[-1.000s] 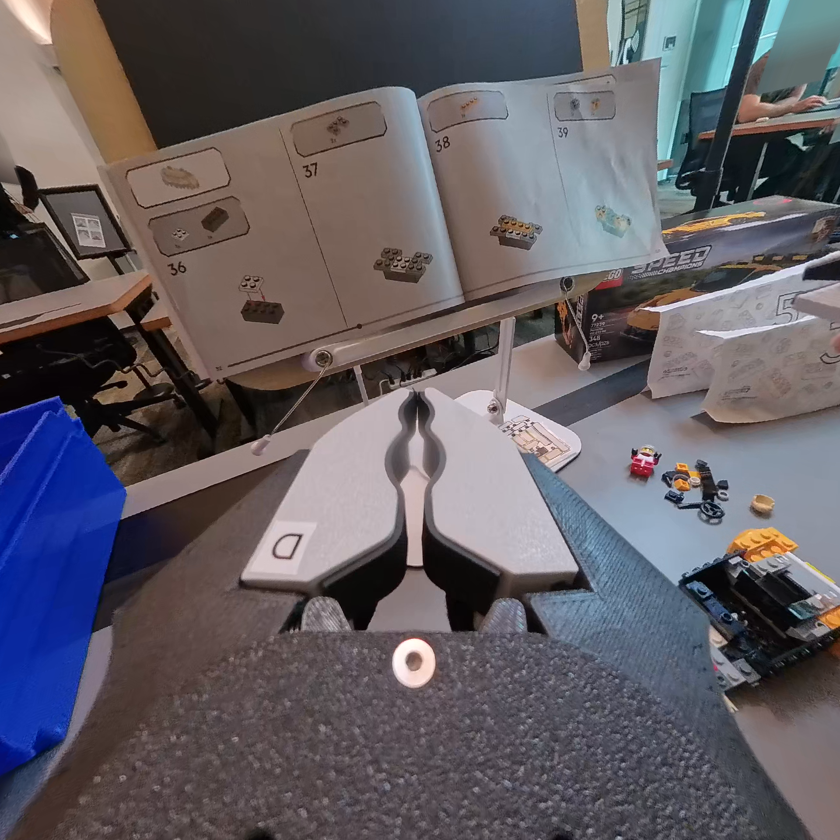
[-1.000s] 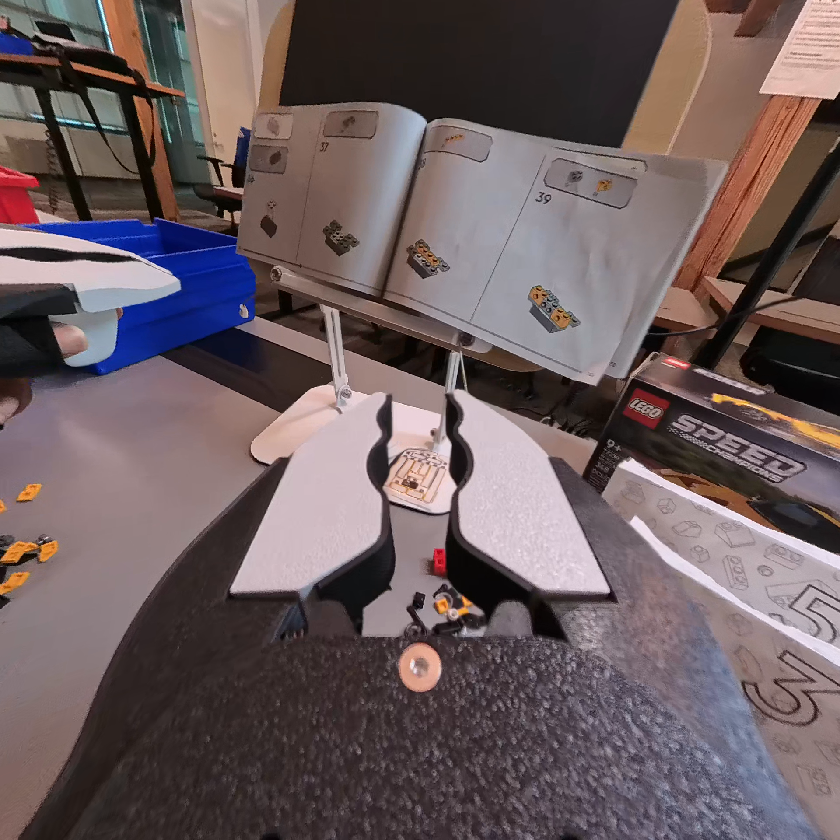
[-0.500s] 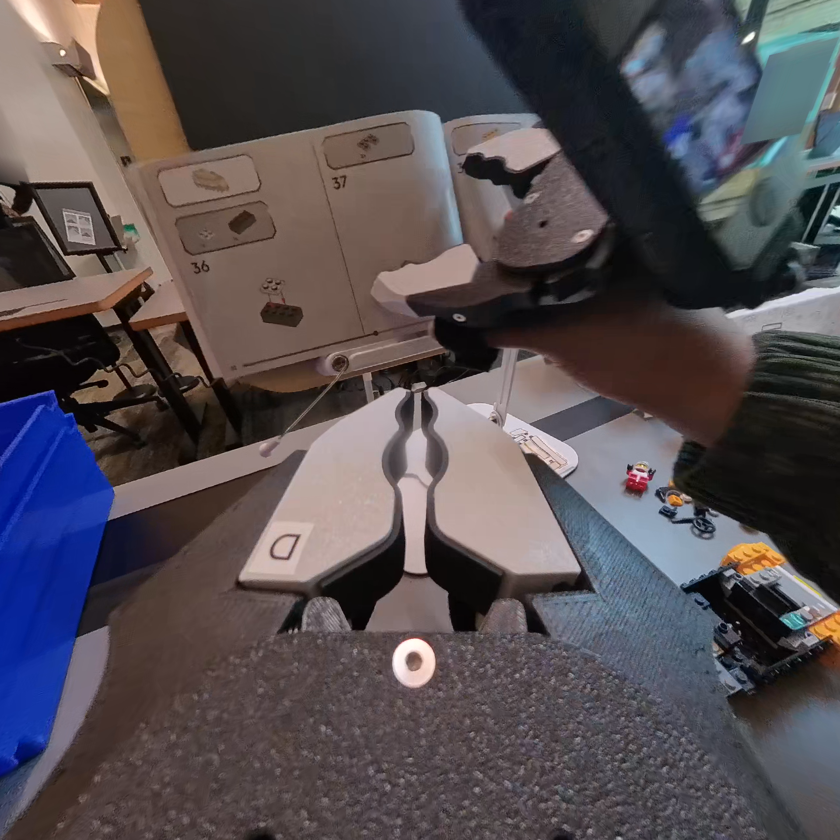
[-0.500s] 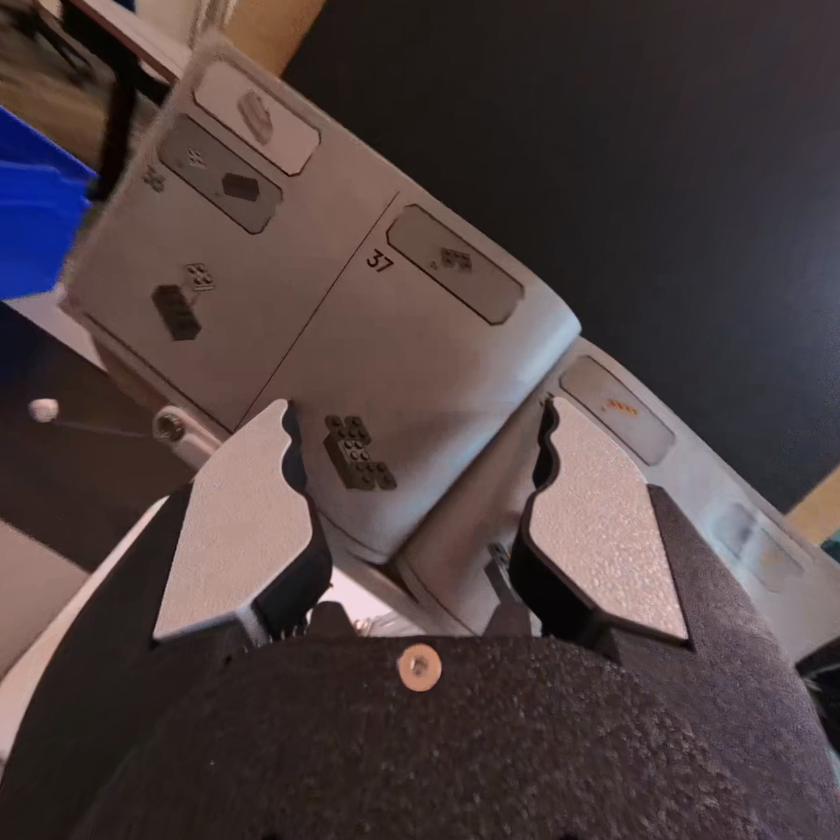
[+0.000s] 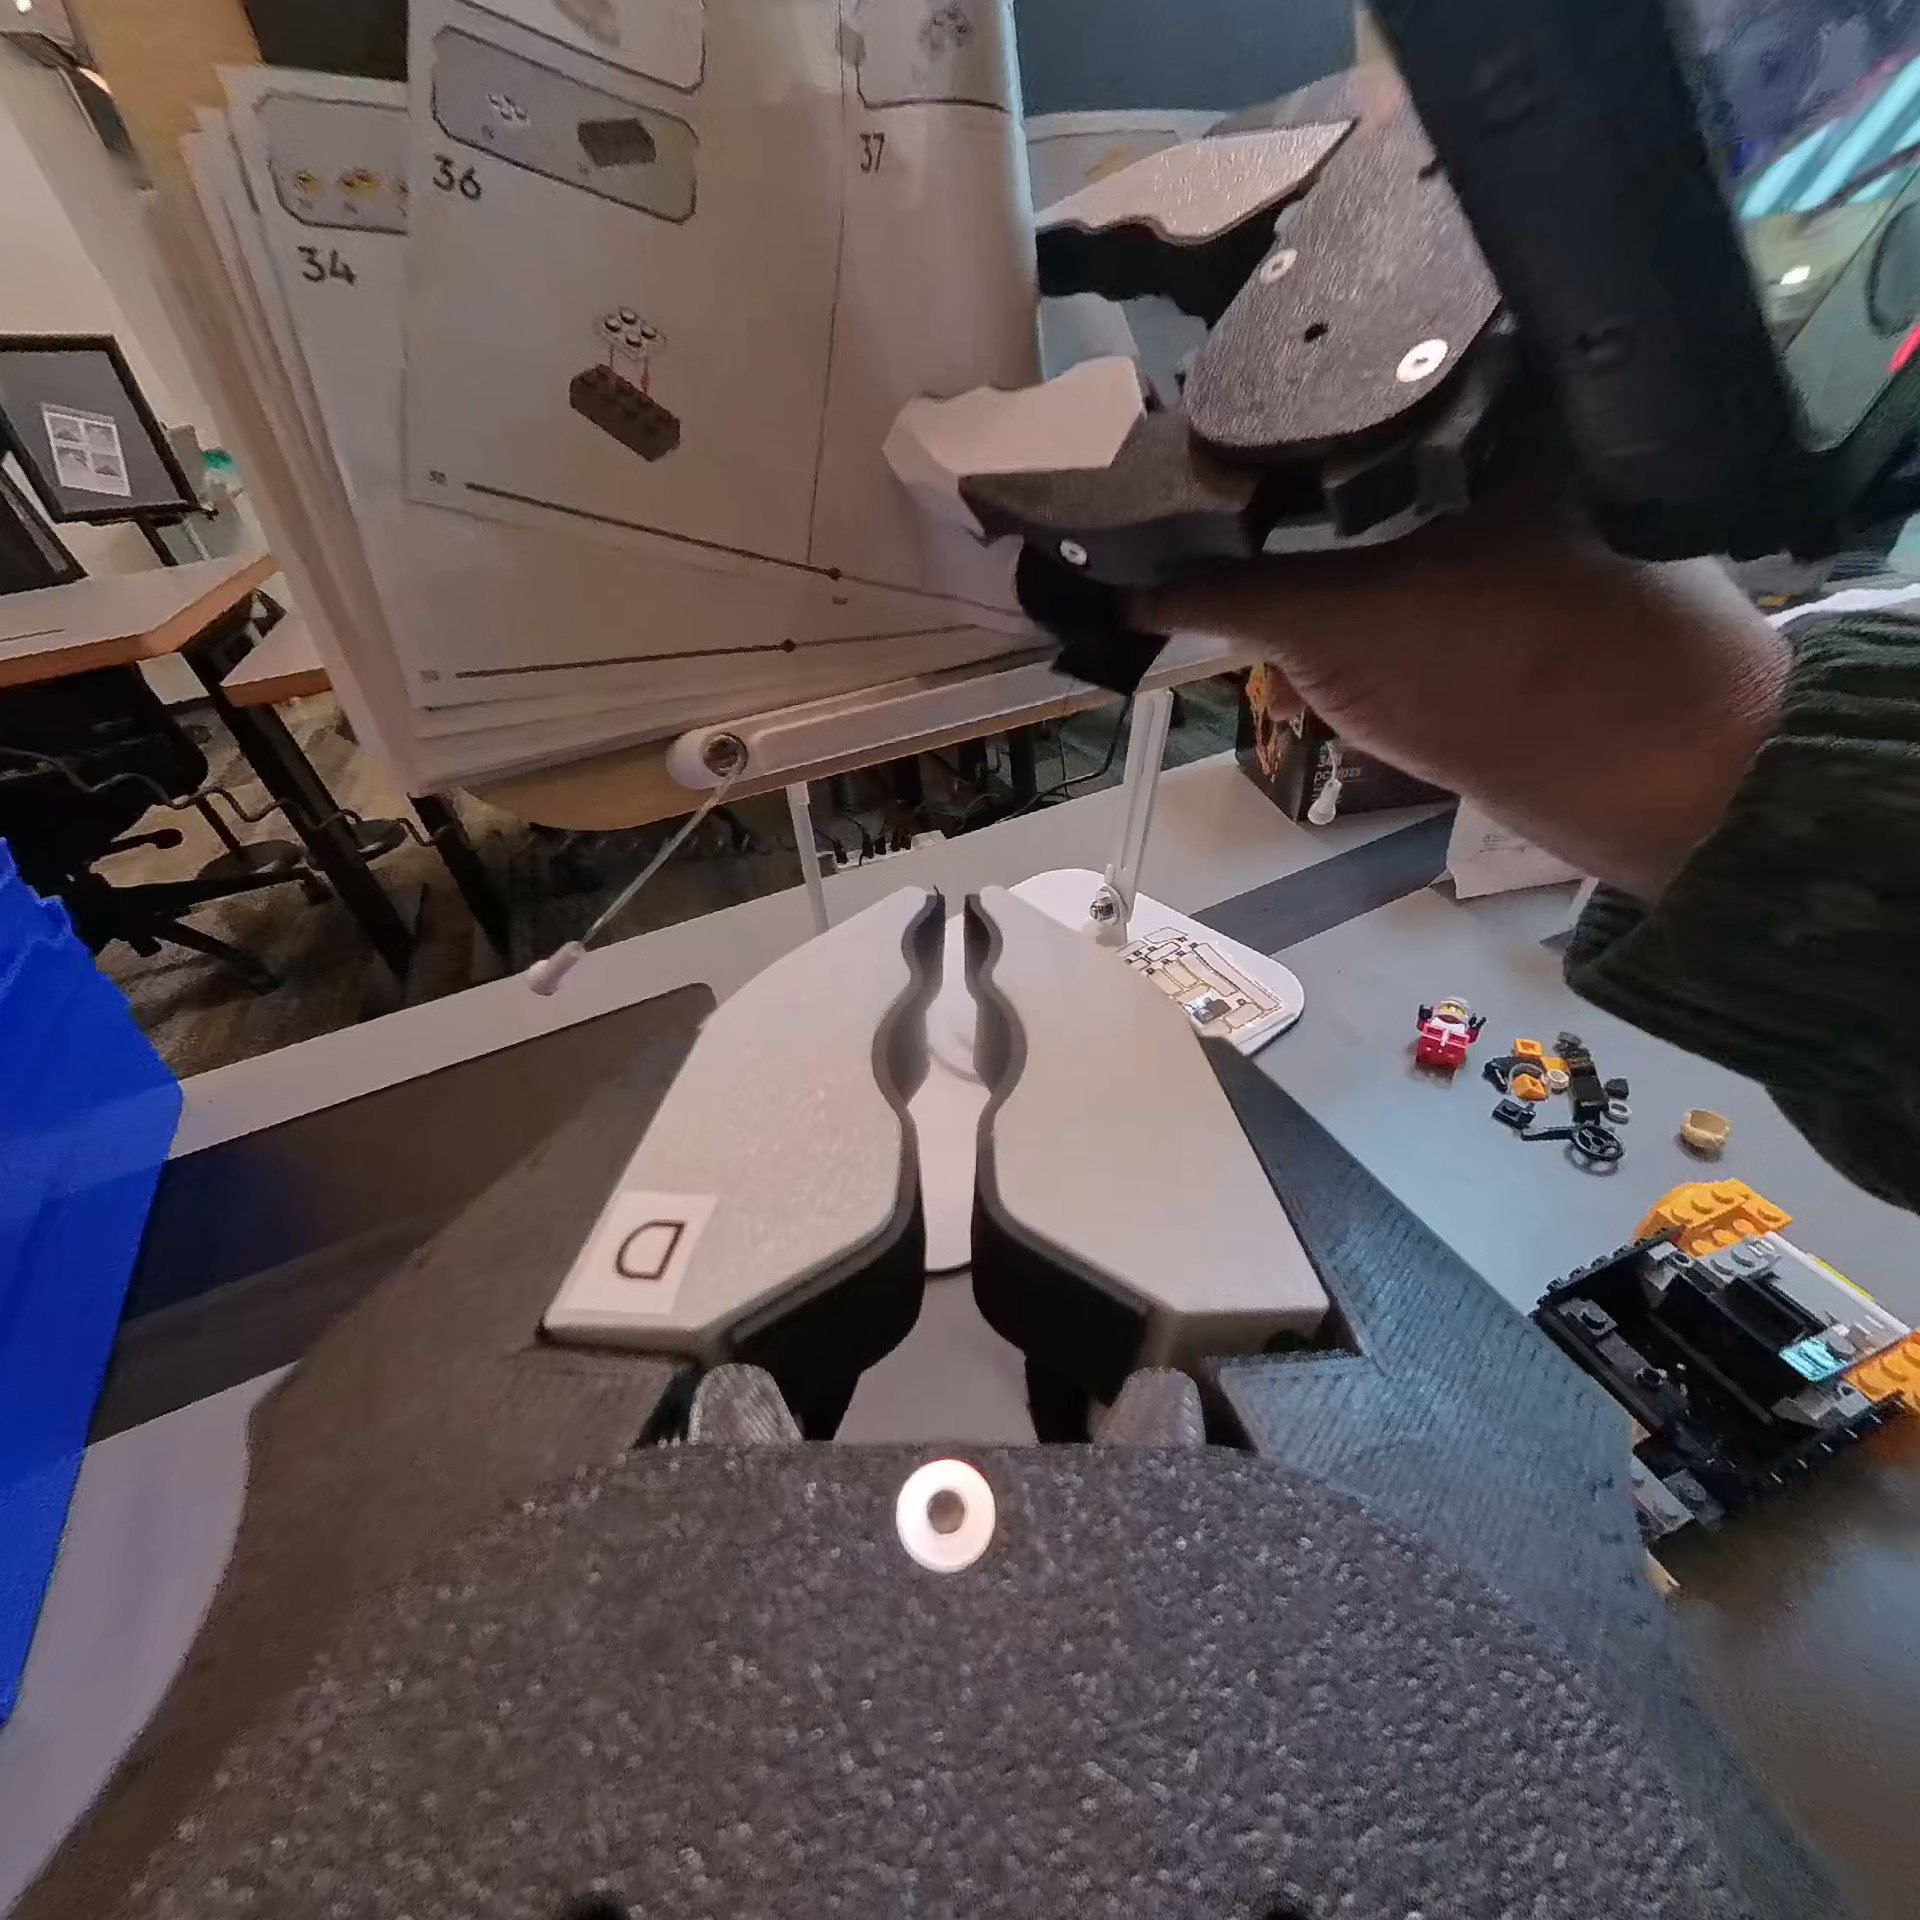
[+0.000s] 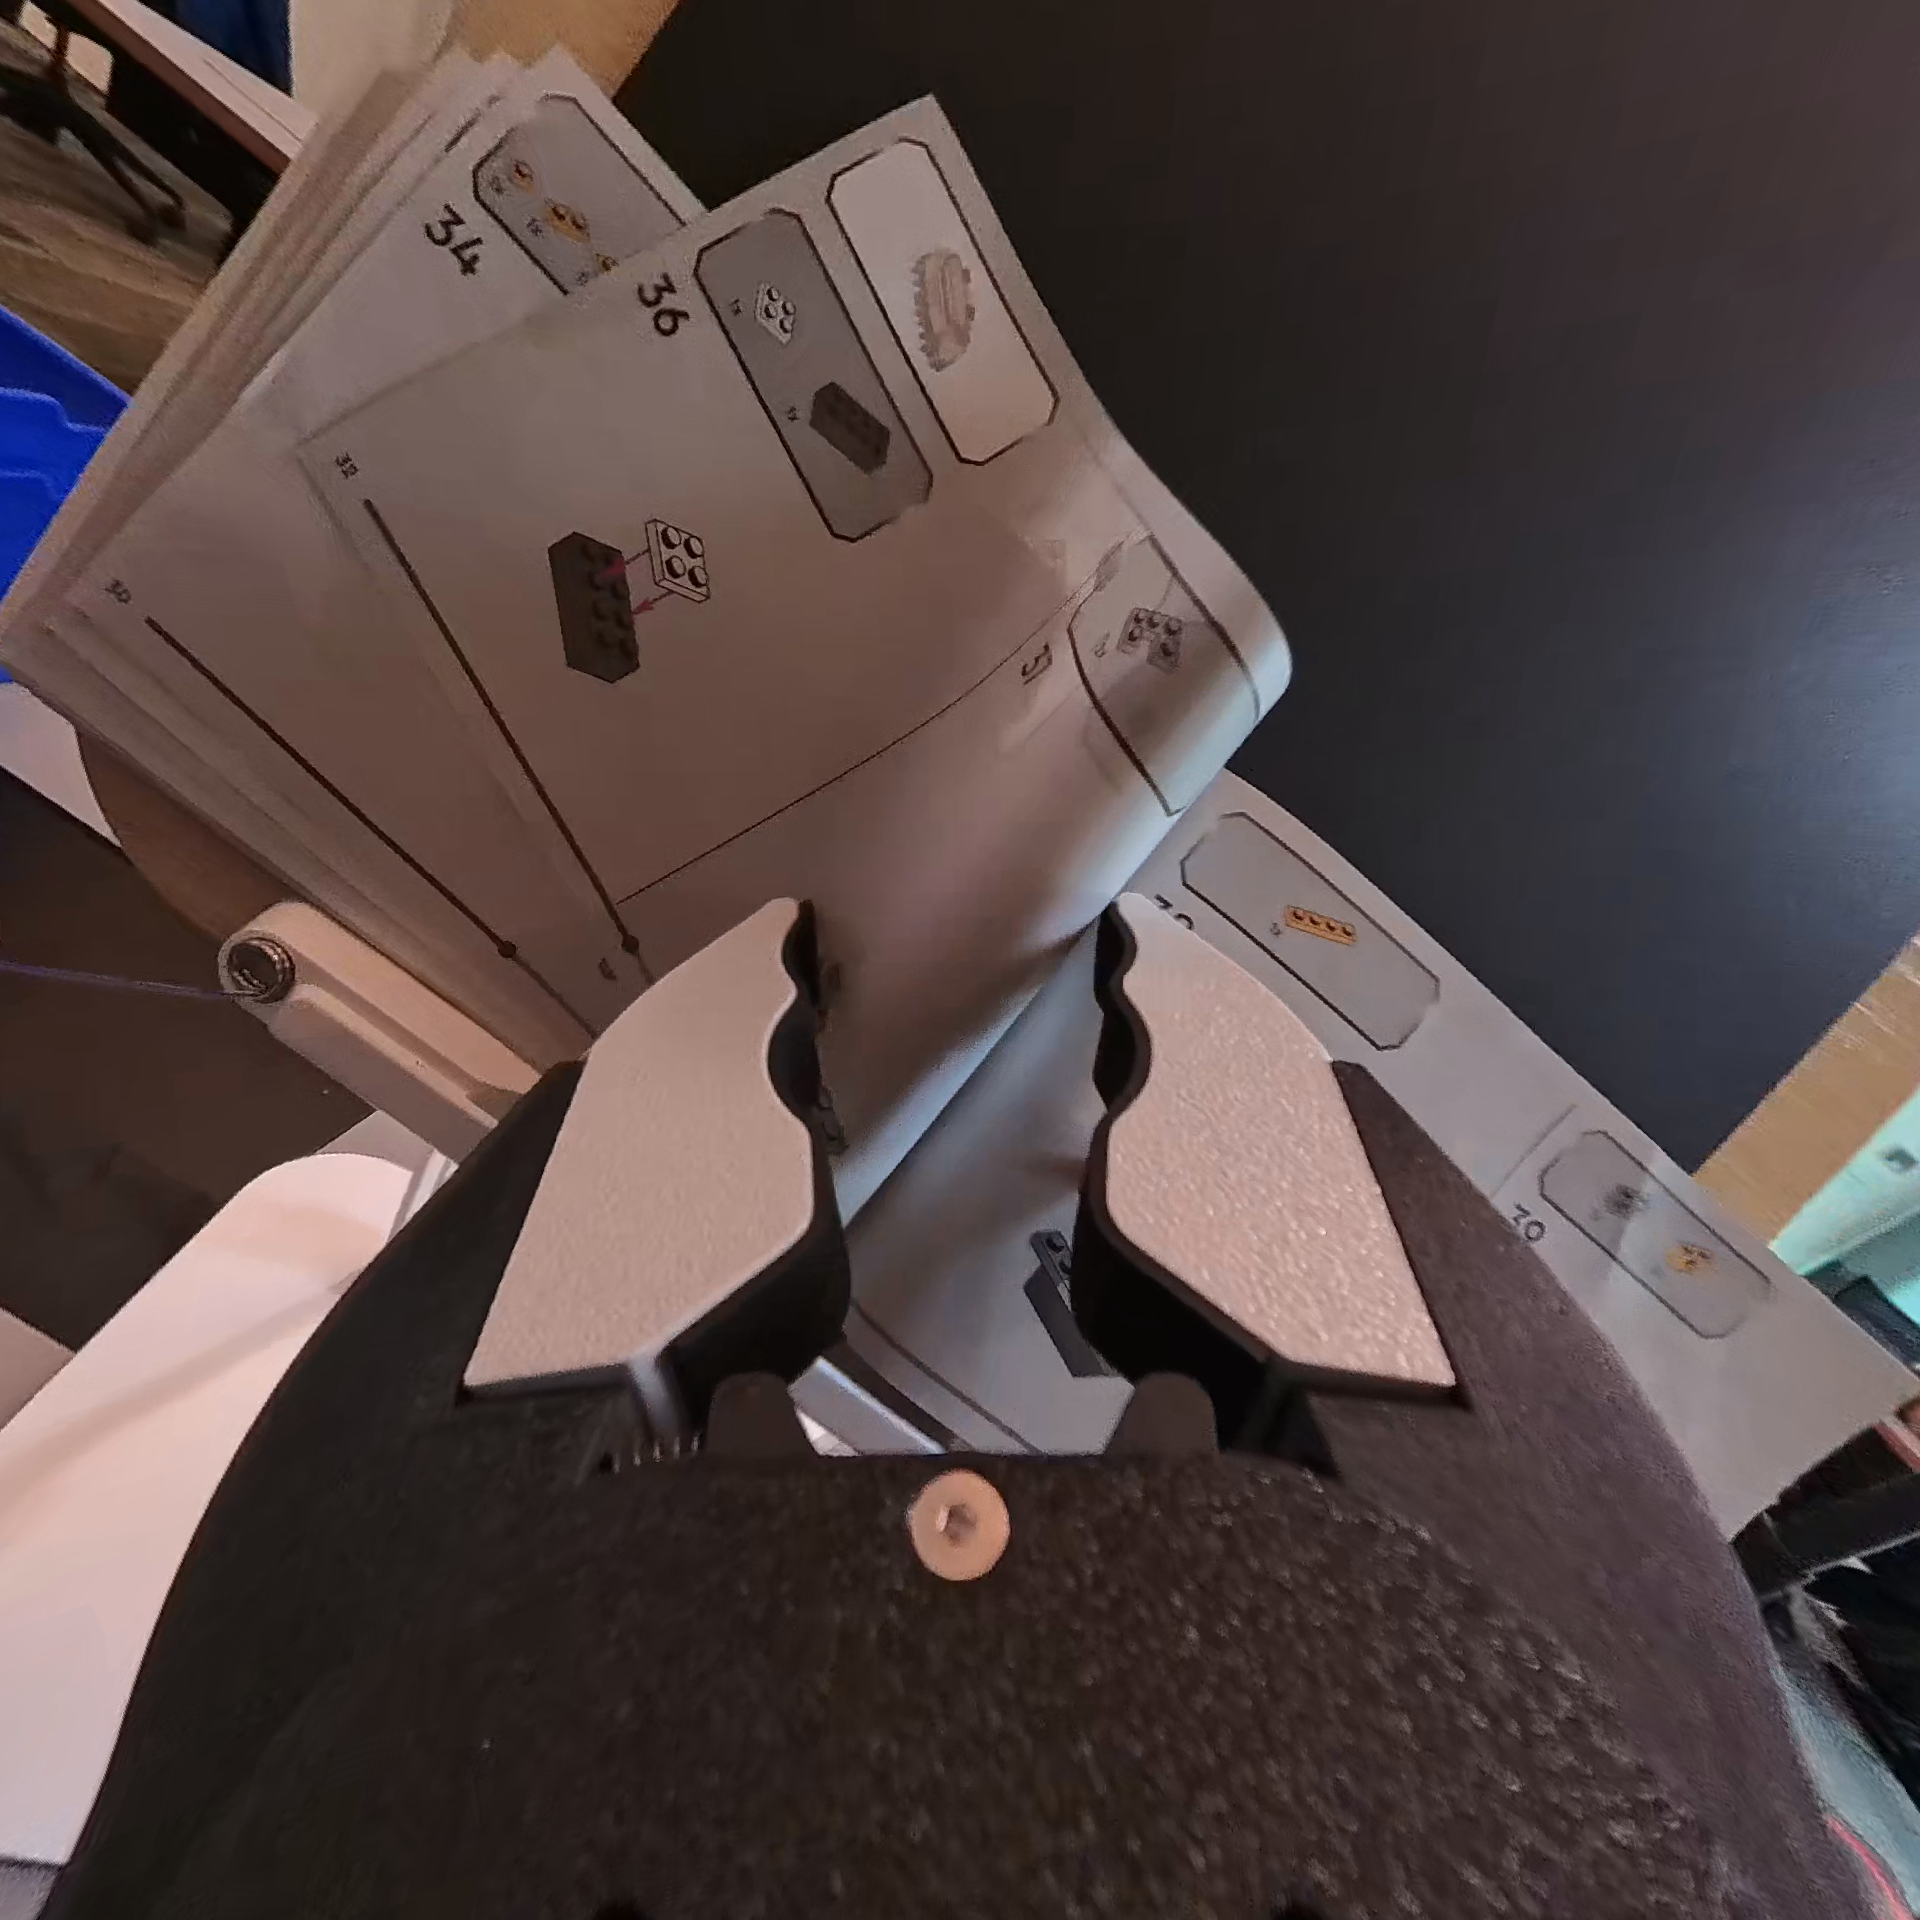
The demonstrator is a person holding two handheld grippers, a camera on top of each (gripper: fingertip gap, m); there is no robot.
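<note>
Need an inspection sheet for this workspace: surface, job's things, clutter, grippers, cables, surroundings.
Surface: grey tabletop, dark strip across it.
Job's things: open paper instruction booklet on a white book stand; part-built black and orange brick model.
Clutter: small loose brick pieces, red minifigure, blue plastic bin, printed paper bags, dark product box.
Grippers: left gripper nearly shut, nothing between the fingers; right gripper open, fingers either side of a curling booklet page, contact unclear.
Cables: a power strip with plugs under the far desk.
Surroundings: office desks, chairs, dark wall panel.
</note>
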